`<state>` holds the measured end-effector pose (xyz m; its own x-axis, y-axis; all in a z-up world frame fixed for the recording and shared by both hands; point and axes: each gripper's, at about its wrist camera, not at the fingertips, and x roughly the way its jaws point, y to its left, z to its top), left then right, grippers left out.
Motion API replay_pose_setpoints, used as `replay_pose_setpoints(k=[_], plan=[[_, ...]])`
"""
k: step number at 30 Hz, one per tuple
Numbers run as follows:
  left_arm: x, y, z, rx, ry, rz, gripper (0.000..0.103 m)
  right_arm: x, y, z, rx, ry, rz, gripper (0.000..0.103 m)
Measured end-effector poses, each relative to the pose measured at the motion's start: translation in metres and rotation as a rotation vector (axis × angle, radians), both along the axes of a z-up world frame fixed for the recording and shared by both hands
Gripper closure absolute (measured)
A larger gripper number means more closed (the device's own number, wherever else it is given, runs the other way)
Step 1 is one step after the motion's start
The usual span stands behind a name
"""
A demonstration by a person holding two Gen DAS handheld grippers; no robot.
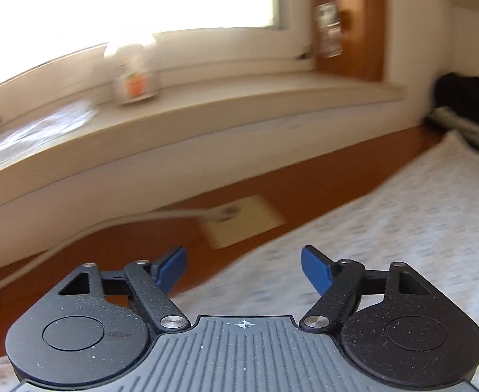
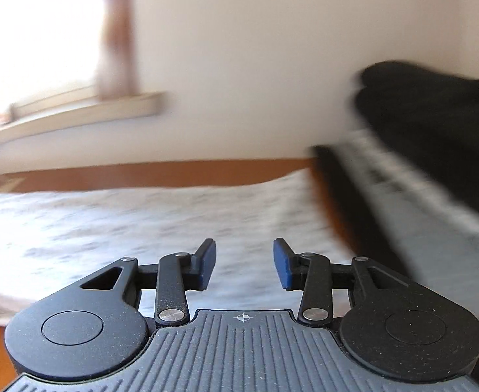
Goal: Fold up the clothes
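A: Status, left tongs (image 1: 243,269)?
B: Released, blue pads apart, nothing between. Hovers over edge of pale patterned cloth (image 1: 386,228); cloth lies ahead and to the right, on orange-brown wood bench (image 1: 304,183).
A: Right tongs (image 2: 244,268)?
B: Also released, empty. Same cloth (image 2: 125,222) spreads flat directly below and ahead, faint grey print, soft weave. Frames blurred.
A: Other items?
B: Dark garment pile (image 2: 435,124) on a grey-striped fabric (image 2: 419,196), right of cloth, near wall. Clear jar (image 1: 134,72) on windowsill (image 1: 239,98).
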<state>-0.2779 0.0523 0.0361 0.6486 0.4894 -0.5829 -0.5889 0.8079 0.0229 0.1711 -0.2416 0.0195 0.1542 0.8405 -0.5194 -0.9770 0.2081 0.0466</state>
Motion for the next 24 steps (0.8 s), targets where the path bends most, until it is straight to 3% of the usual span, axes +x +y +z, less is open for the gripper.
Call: replay_pose_setpoints(k=[4,7,16,19,24], plan=[[0.026,-0.015,-0.006,-0.02,0.039,-0.093,0.043,-0.007,0.016,-0.009,-0.046,-0.005,0.039,0.063],[0.034,-0.014,-0.012,-0.024,0.048,-0.099,0.043,-0.004,0.019,-0.01,-0.073,-0.01,0.042,0.062],[0.048,-0.003,-0.026,-0.014,0.04,-0.101,0.033,0.007,0.021,-0.012,-0.093,-0.03,0.055,0.061],[0.051,0.001,-0.026,-0.015,0.043,-0.09,0.024,0.013,0.023,-0.014,-0.077,-0.022,0.043,0.061],[0.055,0.007,-0.026,-0.018,0.047,-0.071,0.021,0.013,0.023,-0.015,-0.072,-0.021,0.034,0.061]])
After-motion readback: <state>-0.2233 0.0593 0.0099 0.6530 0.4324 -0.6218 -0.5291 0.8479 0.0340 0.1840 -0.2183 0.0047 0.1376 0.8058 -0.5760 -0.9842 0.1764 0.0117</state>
